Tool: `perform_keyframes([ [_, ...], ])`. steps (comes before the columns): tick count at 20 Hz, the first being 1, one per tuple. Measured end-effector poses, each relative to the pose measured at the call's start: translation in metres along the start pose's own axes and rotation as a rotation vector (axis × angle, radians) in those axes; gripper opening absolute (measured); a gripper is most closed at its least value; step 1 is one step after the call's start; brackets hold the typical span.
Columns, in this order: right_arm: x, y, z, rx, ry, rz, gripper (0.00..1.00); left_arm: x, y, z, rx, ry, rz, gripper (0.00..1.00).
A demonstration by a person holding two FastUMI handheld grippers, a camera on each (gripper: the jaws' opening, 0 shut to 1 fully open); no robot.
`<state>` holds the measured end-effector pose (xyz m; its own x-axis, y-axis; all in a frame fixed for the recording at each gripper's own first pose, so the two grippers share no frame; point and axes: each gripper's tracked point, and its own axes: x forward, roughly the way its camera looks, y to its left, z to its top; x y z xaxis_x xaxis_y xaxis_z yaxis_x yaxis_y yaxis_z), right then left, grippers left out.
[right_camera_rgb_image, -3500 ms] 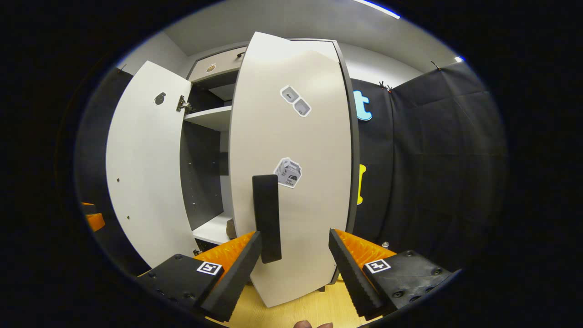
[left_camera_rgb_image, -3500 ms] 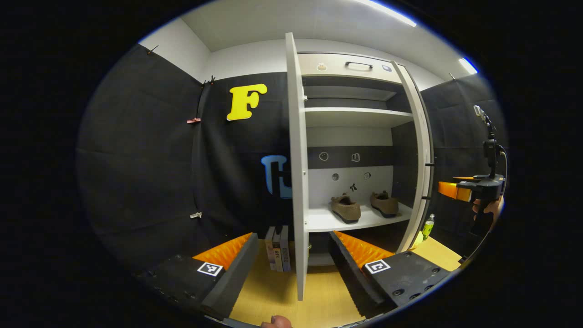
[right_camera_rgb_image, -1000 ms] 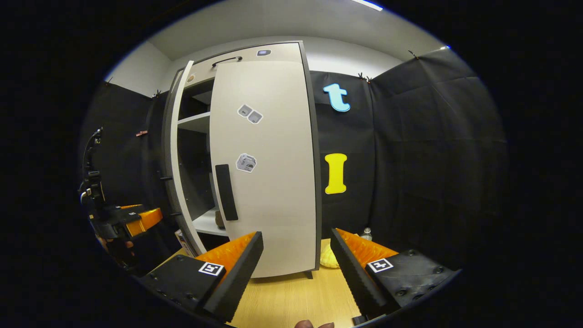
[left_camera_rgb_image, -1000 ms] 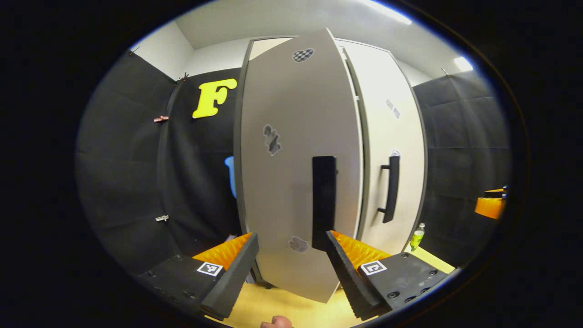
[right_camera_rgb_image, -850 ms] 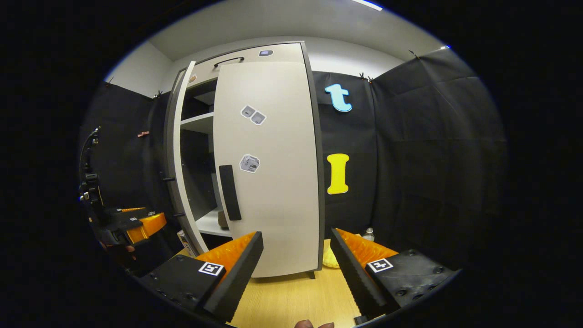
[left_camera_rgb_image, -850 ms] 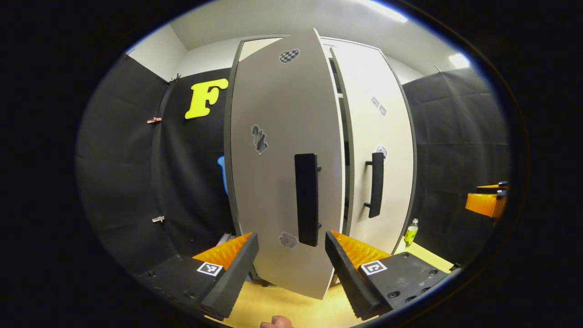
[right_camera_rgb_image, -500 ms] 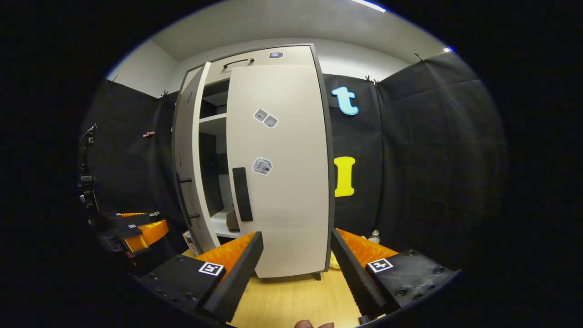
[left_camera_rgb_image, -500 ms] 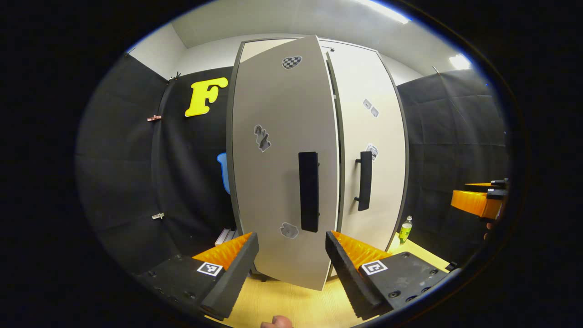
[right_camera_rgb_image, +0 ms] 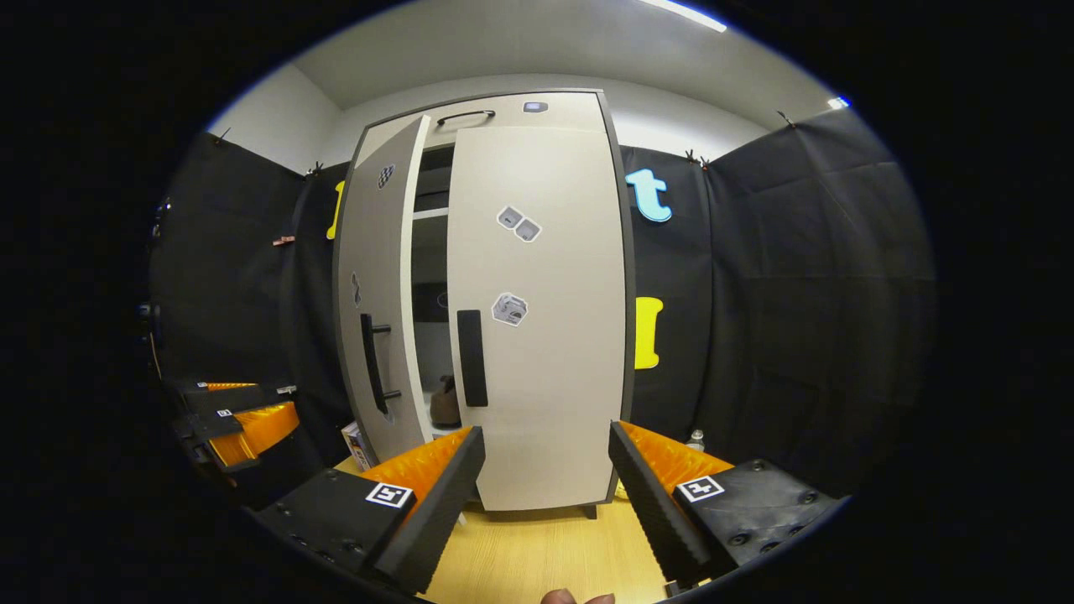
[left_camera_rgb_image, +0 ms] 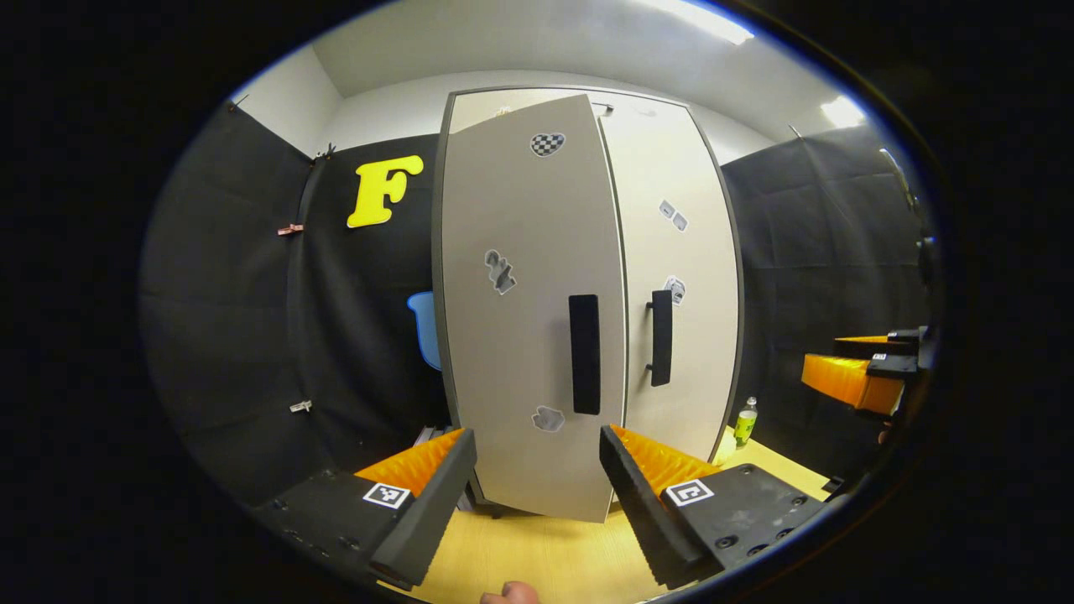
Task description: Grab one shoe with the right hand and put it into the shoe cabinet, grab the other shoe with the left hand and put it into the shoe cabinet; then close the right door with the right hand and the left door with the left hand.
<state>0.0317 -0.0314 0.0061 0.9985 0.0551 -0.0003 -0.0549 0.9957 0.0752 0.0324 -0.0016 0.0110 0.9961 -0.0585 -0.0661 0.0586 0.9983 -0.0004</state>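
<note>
Right gripper view shows the shoe cabinet (right_camera_rgb_image: 537,109) with its right door (right_camera_rgb_image: 545,335) shut and its left door (right_camera_rgb_image: 377,310) a little open. One brown shoe (right_camera_rgb_image: 445,404) peeks through the gap, on a shelf inside. Both doors carry small stickers, too small to read. The right gripper (right_camera_rgb_image: 545,495) is wide apart and holds nothing. The left gripper (left_camera_rgb_image: 537,495) is also wide apart, in front of the left door, holding nothing.

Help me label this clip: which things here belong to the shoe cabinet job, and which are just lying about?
Job:
shoe cabinet
left door, ajar
right door, shut
shoe seen through the gap
left gripper
right gripper

Lying about:
green bottle
books beside the cabinet
</note>
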Motion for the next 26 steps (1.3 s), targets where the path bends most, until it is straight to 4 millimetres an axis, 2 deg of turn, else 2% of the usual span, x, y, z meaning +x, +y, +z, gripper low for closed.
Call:
perform_keyframes([
  [7,-0.005,0.003,-0.006,0.005,0.006,-0.02,0.98,-0.011,0.009,-0.001,0.006,-0.007,0.023,0.94],
  [12,-0.007,0.01,-0.006,-0.007,0.004,-0.005,0.98,-0.011,0.012,-0.001,-0.006,-0.013,0.023,0.94],
  [26,-0.003,0.006,-0.008,-0.043,0.009,-0.018,0.98,-0.009,0.015,-0.005,-0.028,-0.005,0.023,0.94],
])
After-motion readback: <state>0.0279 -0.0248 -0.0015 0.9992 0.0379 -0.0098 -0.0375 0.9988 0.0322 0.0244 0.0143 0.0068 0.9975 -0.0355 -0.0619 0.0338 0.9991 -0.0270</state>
